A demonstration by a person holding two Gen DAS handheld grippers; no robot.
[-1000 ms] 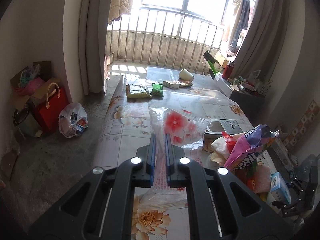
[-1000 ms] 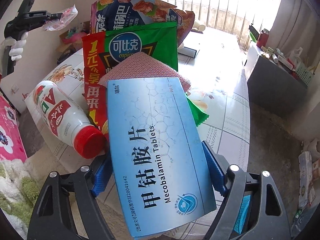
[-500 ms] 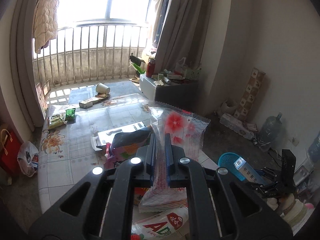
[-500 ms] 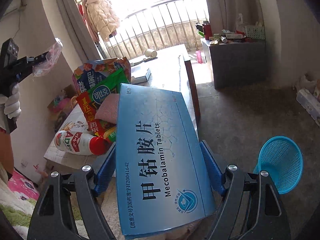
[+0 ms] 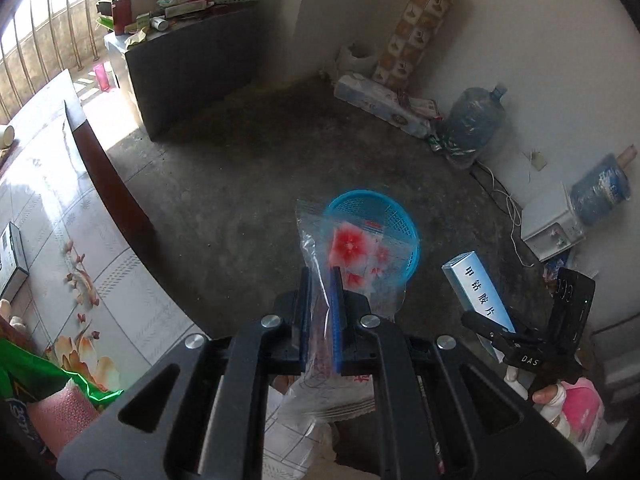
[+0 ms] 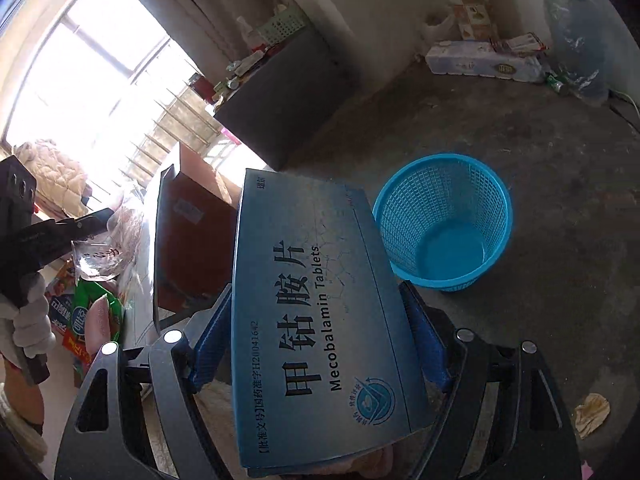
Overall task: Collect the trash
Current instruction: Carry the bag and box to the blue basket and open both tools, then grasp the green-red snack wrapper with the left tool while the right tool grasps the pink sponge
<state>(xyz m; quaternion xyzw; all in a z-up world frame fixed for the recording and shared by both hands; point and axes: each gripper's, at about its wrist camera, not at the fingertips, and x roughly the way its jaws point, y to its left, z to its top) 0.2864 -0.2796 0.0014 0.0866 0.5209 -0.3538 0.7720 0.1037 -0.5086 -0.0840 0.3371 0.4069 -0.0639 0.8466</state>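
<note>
My left gripper (image 5: 320,276) is shut on a clear plastic bag with red flowers (image 5: 352,248) and holds it in the air, in line with the blue mesh wastebasket (image 5: 400,220) on the floor. My right gripper (image 6: 316,292) is shut on a blue Mecobalamin tablet box (image 6: 316,304), held in the air to the left of the wastebasket (image 6: 444,216), which looks empty. The box and right gripper also show in the left wrist view (image 5: 478,292). The left gripper and its bag show at the left edge of the right wrist view (image 6: 100,236).
The floral-covered table (image 5: 52,240) lies to the left with snack packets (image 6: 90,312) piled at its near end. A dark cabinet (image 5: 188,48) stands by the window. Water jugs (image 5: 472,120), a long white pack (image 5: 380,100) and a crumpled scrap (image 6: 592,412) lie on the concrete floor.
Both grippers have swung away from the table to the right and down toward the floor. The wastebasket is now close in front of both. Each still holds its item.
</note>
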